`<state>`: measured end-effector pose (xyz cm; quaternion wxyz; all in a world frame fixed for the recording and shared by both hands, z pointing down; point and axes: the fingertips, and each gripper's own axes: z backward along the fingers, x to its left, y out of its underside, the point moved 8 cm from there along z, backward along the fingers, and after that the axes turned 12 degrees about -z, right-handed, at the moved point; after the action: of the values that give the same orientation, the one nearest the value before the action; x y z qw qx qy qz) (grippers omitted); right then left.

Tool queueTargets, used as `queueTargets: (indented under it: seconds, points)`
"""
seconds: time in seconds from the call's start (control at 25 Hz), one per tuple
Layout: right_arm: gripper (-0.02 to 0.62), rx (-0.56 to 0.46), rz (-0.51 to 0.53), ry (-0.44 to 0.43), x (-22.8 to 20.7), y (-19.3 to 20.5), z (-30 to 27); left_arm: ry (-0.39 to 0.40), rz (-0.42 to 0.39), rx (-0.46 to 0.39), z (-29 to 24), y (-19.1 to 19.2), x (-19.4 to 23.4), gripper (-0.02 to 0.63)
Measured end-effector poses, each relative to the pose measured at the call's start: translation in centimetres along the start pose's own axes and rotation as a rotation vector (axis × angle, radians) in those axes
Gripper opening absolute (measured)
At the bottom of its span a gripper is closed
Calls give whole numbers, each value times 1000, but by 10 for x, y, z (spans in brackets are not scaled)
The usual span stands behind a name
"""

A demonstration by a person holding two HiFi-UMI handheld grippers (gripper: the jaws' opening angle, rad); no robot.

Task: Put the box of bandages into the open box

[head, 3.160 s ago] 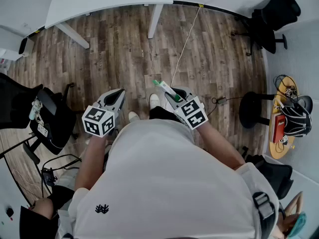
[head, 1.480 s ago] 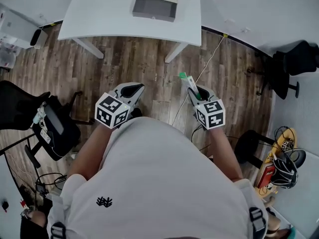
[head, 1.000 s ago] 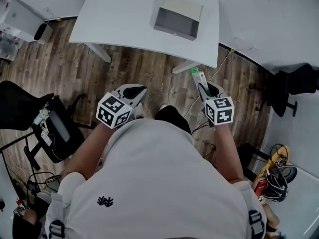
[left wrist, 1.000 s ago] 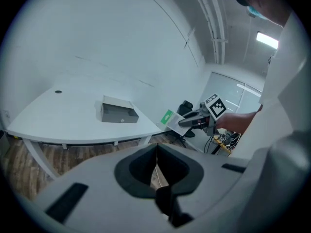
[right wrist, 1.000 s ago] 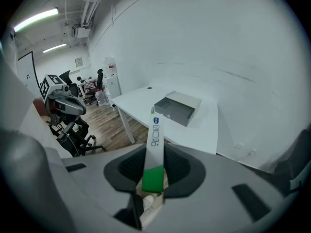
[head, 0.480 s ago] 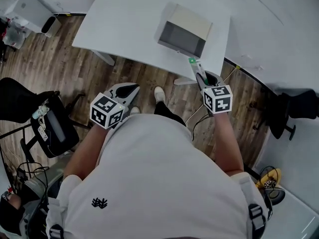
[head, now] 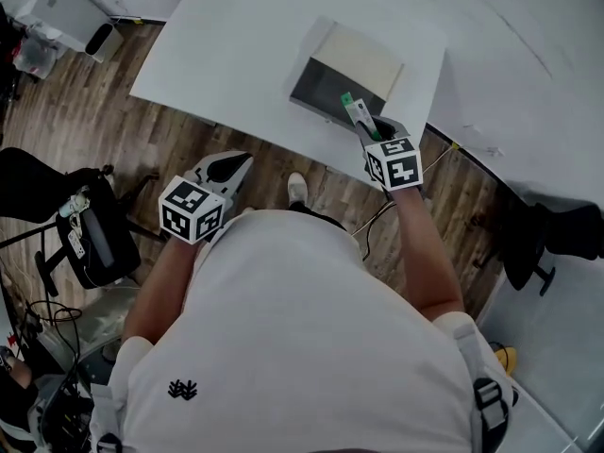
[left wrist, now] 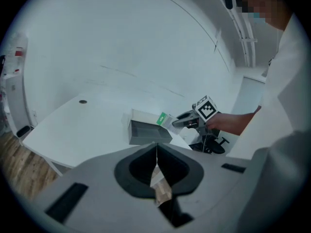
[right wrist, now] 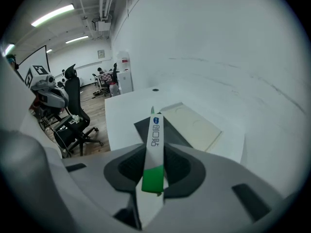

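well, slim box of bandages (head: 355,114) (green-ended) by rectangular grey open box (head: 321,91).

The person wears a white short-sleeved shirt (head: 283,328) with a small dark emblem (head: 182,390) low on its left side. A dark strap with a grey buckle (head: 491,390) lies over the right shoulder, and what may be a matching strap shows at the picture's lower left edge. One white shoe (head: 296,188) is visible. The left gripper (head: 229,165) and the right gripper (head: 372,130) are pale grey shells with black-lined, teardrop-shaped recesses round the jaws and dark rectangular slots on their flanks. Each carries a white cube (head: 190,209) printed with black square markers.
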<state>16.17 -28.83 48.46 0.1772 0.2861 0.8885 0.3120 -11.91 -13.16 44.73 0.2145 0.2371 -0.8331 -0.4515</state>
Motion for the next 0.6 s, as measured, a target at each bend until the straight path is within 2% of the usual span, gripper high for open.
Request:
queueTargets:
  seconds: [0.6]
  points:
    - [87,92,122,-60,-24,-36,-120,-233,106,14,-5,-9,18,9]
